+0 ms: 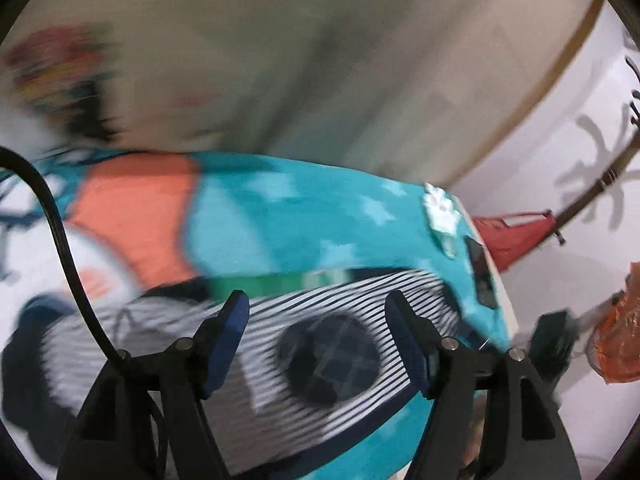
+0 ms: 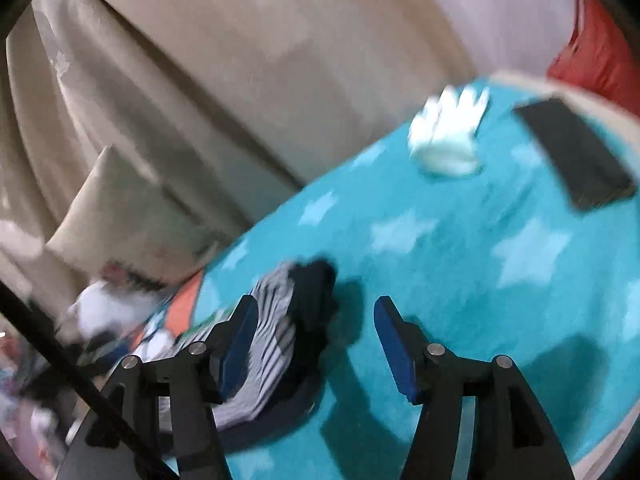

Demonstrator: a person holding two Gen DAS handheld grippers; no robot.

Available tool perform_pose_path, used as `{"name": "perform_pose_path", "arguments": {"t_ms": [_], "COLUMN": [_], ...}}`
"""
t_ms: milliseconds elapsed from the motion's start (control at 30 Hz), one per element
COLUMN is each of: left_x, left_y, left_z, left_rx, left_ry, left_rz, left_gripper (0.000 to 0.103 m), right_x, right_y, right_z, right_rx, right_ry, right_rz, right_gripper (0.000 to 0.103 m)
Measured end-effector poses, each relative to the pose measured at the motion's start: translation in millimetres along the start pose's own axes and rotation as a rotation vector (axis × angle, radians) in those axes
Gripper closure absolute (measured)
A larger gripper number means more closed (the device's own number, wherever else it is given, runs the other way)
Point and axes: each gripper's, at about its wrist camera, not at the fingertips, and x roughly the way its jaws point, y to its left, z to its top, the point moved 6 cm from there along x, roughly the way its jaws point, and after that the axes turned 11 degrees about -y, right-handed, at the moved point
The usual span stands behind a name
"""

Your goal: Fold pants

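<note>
Left wrist view: left gripper (image 1: 318, 338) is hovering spread wide over the striped pants (image 1: 320, 344), which are lying on the turquoise blanket (image 1: 280, 224). Right wrist view: right gripper (image 2: 316, 340) is gaping wide, holding nothing; pants (image 2: 276, 332) are lying bunched by its left finger.

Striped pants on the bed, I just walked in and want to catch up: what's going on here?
A person holding a claw in each hand is folding striped pants on a teal star-patterned blanket. Both the left claw and right claw are open, holding nothing. The left hangs over the pants' dark patch; the right sits at their dark edge. A white glove and a dark phone lie farther off on the blanket. The frames are blurred.
</note>
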Motion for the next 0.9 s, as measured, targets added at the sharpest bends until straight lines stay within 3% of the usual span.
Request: {"name": "perform_pose_path", "arguments": {"t_ms": [100, 200, 333, 467, 500, 533, 567, 633, 733, 833, 900], "left_x": [37, 81, 125, 156, 159, 159, 157, 147, 124, 89, 59], "left_y": [-28, -56, -77, -86, -87, -89, -89, -89, -82, -66, -49], "left_z": [10, 8, -2, -18, -23, -31, -34, -33, -20, -8, -5], "left_rx": [0.013, 0.031, 0.080, 0.094, 0.099, 0.116, 0.129, 0.140, 0.065, 0.042, 0.031], "left_ry": [0.051, 0.161, 0.244, 0.333, 0.361, 0.391, 0.398, 0.383, 0.322, 0.219, 0.146], "left_rz": [-0.056, -0.130, -0.140, -0.173, -0.188, -0.201, -0.196, -0.204, -0.240, -0.202, -0.142], "left_gripper": [0.034, 0.033, 0.033, 0.033, 0.044, 0.055, 0.070, 0.074, 0.075, 0.075, 0.068], "right_x": [14, 17, 28, 33, 35, 38, 40, 40, 34, 32, 34], "right_y": [11, 18, 25, 30, 31, 31, 29, 30, 47, 74, 94], "right_z": [-14, -16, -23, -28, -29, -30, -31, -30, -26, -28, -34], "right_rx": [-0.028, -0.036, -0.067, -0.116, -0.123, -0.120, -0.109, -0.084, -0.128, -0.204, -0.268], "right_ry": [0.032, 0.040, 0.075, 0.053, 0.051, 0.060, 0.075, 0.075, 0.054, 0.055, 0.067], "right_rz": [-0.003, 0.017, 0.034, 0.021, 0.021, 0.027, 0.036, 0.068, 0.104, 0.147, 0.167], "right_gripper": [0.039, 0.038, 0.038, 0.038, 0.047, 0.071, 0.081, 0.084, 0.084, 0.084, 0.082]}}
